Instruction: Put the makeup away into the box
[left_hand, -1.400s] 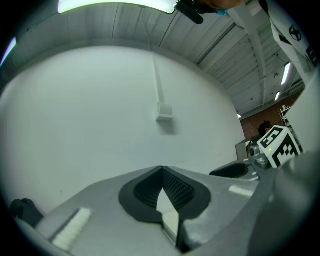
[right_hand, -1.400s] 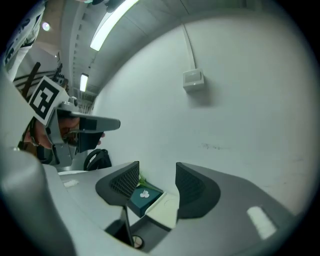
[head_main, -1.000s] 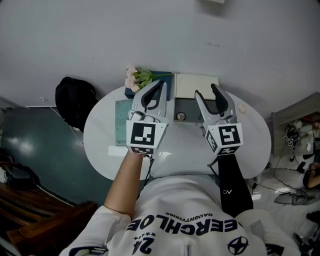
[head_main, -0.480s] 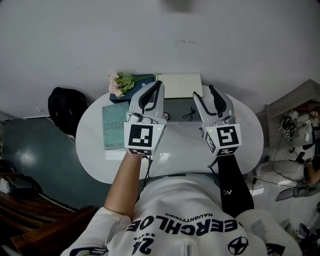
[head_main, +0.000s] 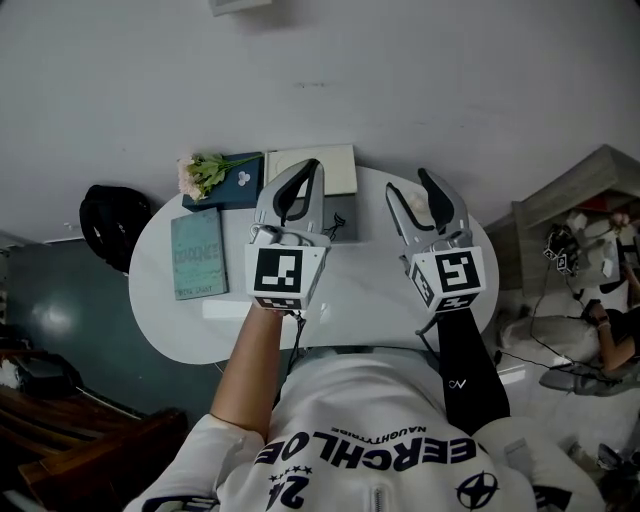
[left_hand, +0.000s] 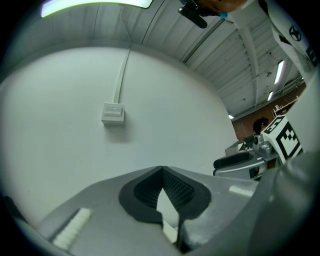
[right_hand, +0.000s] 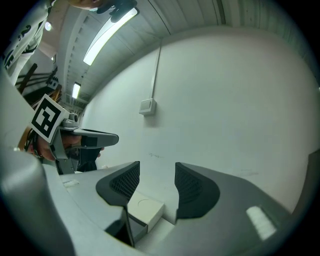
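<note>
Barely begun, nothing gripped. Left gripper (head_main: 311, 168) pressed together, right gripper (head_main: 409, 183) spread, over table (head_main: 375, 295); box (head_main: 340, 170) ahead, makeup unseen.

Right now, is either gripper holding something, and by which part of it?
Nothing is held. The left gripper is shut with nothing between its fingers; the right gripper is open and empty.

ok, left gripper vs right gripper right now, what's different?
The left gripper has its jaws closed tip to tip; the right gripper has its jaws apart. The left gripper is held on a bare forearm, the right gripper on a black sleeve. Only the right gripper's view shows a white box through its gap. Shared: both hold nothing and hang above the white table.
</note>
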